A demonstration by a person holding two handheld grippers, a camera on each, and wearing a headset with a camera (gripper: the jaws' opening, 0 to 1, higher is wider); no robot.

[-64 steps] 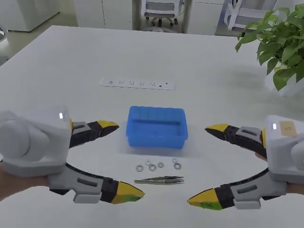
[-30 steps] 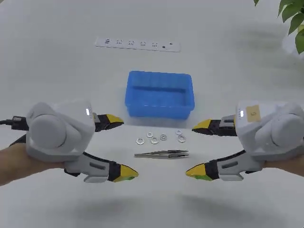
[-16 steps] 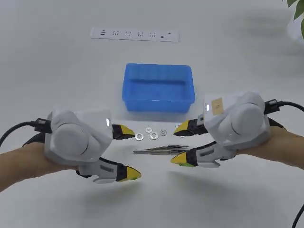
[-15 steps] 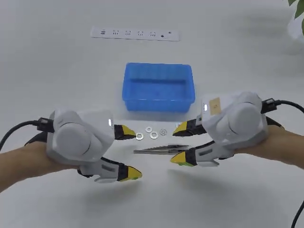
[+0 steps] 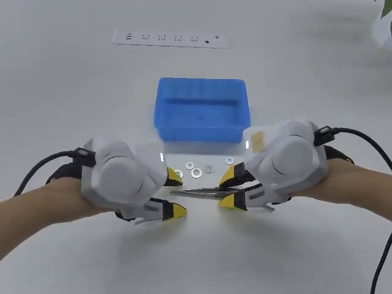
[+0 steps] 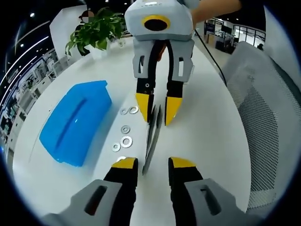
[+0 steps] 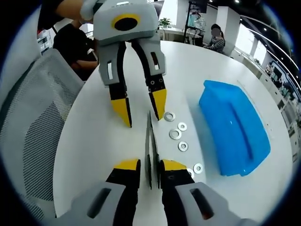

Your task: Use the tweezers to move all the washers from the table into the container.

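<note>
Right claw [image 5: 226, 190] narrowly parted astride tweezers [image 5: 199, 191] | left claw [image 5: 177, 195] parted around tips | washers [image 5: 196, 173] just beyond

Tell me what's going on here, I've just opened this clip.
Both handheld grippers are down at the tweezers, which lie on the white table. The right gripper has its jaws close on either side of one end, though a firm grip can't be confirmed. The left gripper is open, straddling the other end. Five washers lie loose between the tweezers and the blue container, and no washer shows inside it.
</note>
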